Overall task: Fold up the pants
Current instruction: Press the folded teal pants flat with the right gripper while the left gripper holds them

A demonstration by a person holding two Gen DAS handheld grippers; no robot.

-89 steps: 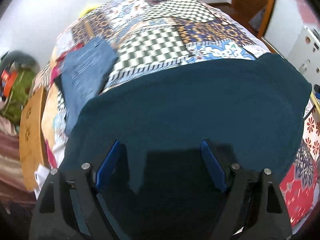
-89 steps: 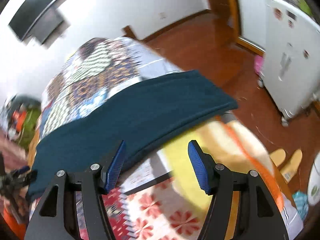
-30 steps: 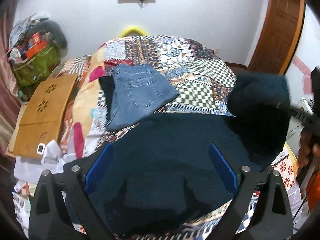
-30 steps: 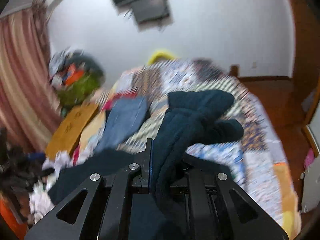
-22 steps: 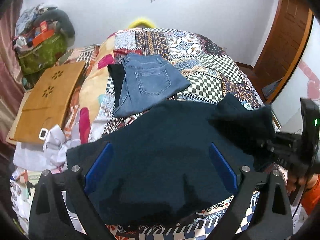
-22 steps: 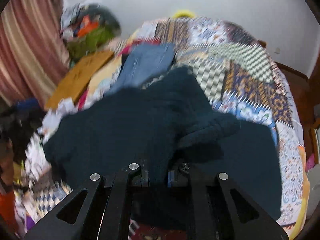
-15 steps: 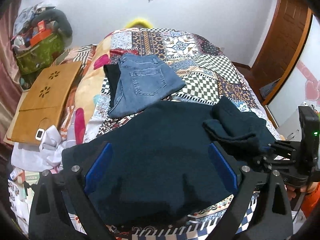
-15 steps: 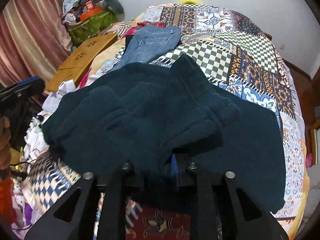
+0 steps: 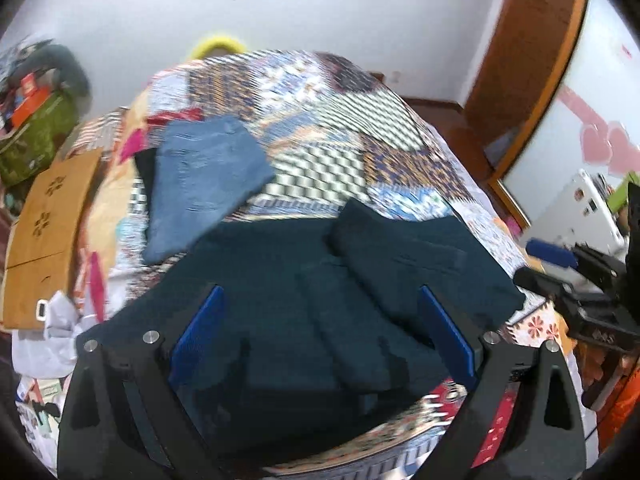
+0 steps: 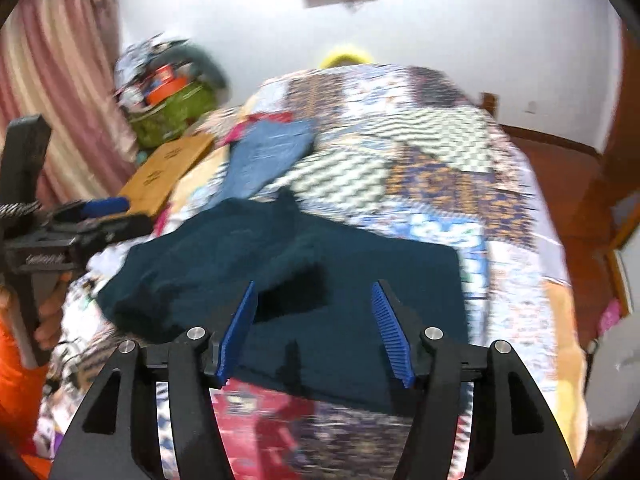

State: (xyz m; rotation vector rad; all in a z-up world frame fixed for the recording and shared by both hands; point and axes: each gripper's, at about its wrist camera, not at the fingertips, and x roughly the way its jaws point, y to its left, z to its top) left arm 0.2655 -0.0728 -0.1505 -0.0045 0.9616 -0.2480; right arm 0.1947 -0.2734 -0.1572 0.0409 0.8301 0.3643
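Dark teal pants (image 9: 304,300) lie across the near end of a patchwork bed (image 9: 320,120), with their right part folded over leftward onto the rest. They also show in the right wrist view (image 10: 320,280). My left gripper (image 9: 320,336) is open and empty above the pants' near edge. My right gripper (image 10: 316,328) is open and empty, just above the pants' right side. The right gripper also shows at the bed's right edge in the left wrist view (image 9: 576,280).
Folded blue jeans (image 9: 204,176) lie on the bed beyond the teal pants. A wooden board (image 9: 44,220) and a white cloth (image 9: 48,328) sit at the left. A green bag (image 10: 172,112) stands by the curtain. A wooden door (image 9: 528,60) is at the right.
My right gripper carried the pants' right end leftward over the rest, laid it down, opened and drew back. My left gripper stayed open above the near edge.
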